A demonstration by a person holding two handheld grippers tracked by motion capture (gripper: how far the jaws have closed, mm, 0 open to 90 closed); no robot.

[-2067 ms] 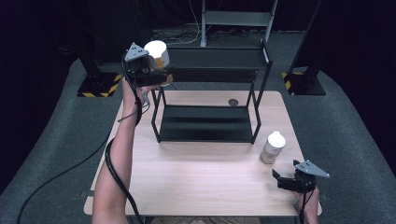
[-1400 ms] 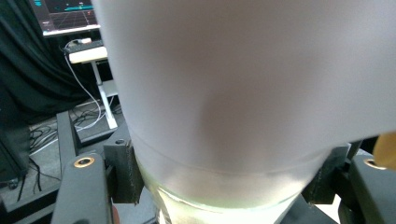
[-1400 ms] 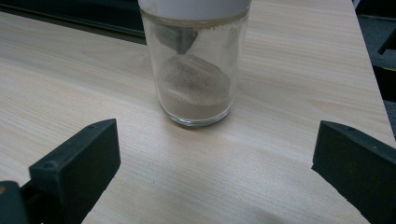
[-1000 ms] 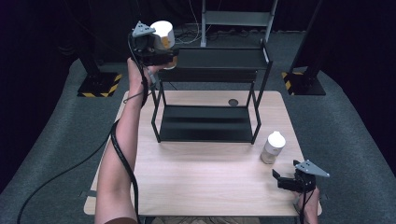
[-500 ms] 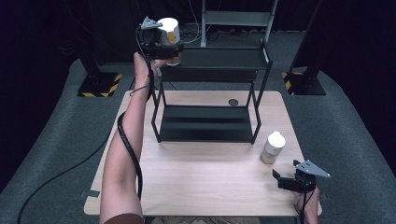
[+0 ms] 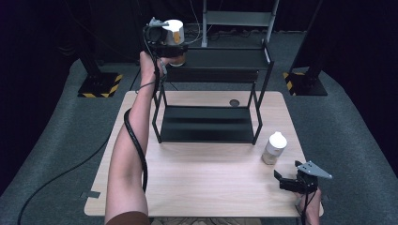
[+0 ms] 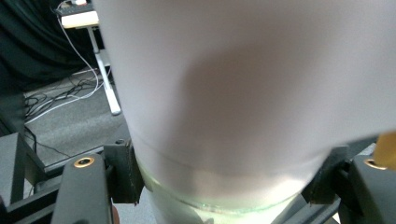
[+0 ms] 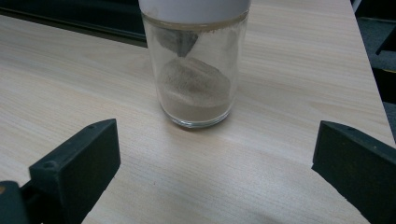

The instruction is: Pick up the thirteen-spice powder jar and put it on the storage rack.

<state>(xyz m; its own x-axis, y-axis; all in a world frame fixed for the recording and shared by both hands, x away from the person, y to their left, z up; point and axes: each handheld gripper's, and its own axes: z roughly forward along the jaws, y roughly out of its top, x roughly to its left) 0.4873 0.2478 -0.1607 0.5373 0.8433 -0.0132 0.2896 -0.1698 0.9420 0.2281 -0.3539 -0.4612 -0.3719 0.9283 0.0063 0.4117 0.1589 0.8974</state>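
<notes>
While the table (image 6: 197, 187) spans most of the high view, light wood, its near half bare, a black two-tier rack (image 6: 211, 93) stands on the far half, top shelf dark, lower shelf just above the tabletop; a small dark round spot (image 6: 234, 102) lies on the wood behind the rack; left forearm (image 6: 129, 159) reaches from the bottom edge up to the rack's top left corner, cable trailing along it; left gripper (image 6: 174, 49) is raised at that corner, jaws clamped on a jar (image 6: 174, 32) with a white cap, held upright just over the left end of the top shelf, not resting on it as far as can be told; left gripper view has the same jar (image 7: 243, 93) blurred and very close, white cap above, clear glass lower down, both black jaws pressed to its sides; second jar (image 6: 274, 147), white cap, brownish powder inside, stands on the table right of the rack near the right edge; right gripper (image 6: 286, 180) sits low at the near right corner, jaws spread wide, holding nothing; right gripper view has that second jar (image 8: 195, 70) upright ahead of the gap, untouched.
</notes>
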